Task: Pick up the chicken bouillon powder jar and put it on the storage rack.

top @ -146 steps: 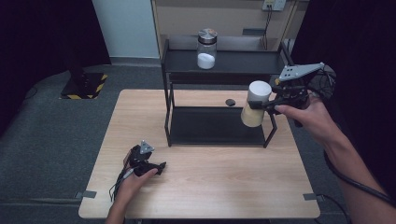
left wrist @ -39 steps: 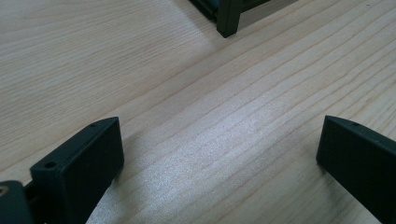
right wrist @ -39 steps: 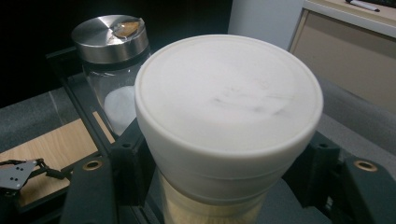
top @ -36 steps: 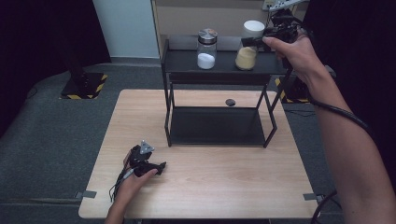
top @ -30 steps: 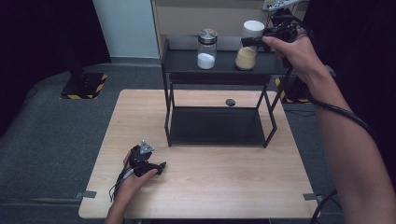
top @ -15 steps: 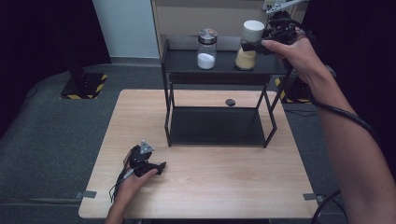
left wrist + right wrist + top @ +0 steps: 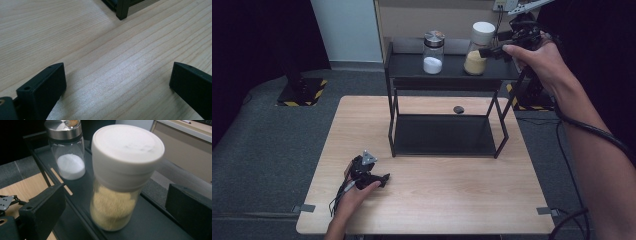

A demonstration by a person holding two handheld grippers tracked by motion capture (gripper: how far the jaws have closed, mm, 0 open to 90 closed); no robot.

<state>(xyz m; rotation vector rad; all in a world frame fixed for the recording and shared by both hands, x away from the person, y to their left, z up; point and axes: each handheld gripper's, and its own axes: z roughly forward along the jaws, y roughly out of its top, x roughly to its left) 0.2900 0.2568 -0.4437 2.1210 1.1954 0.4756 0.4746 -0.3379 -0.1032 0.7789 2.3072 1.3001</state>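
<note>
Standing on the wooden table, the black two-tier rack carries the work: its top shelf holds a white-lidded jar of yellow grains, upright at the right end, beside a steel-capped jar of white powder. The placing looks finished, so the step in hand is a clean retreat. The right gripper has just been opening; in the right gripper view its jaws stand wide on either side of the white-lidded jar, pads clear of the glass. To do this well, the person should draw the gripper straight back along its own line, keeping both jaws apart until they pass the lid, since a sideways drift could tip the jar or knock its neighbour. The left gripper rests near the table's front edge, jaws wide over bare wood, well apart from the rack and needing no move.
</note>
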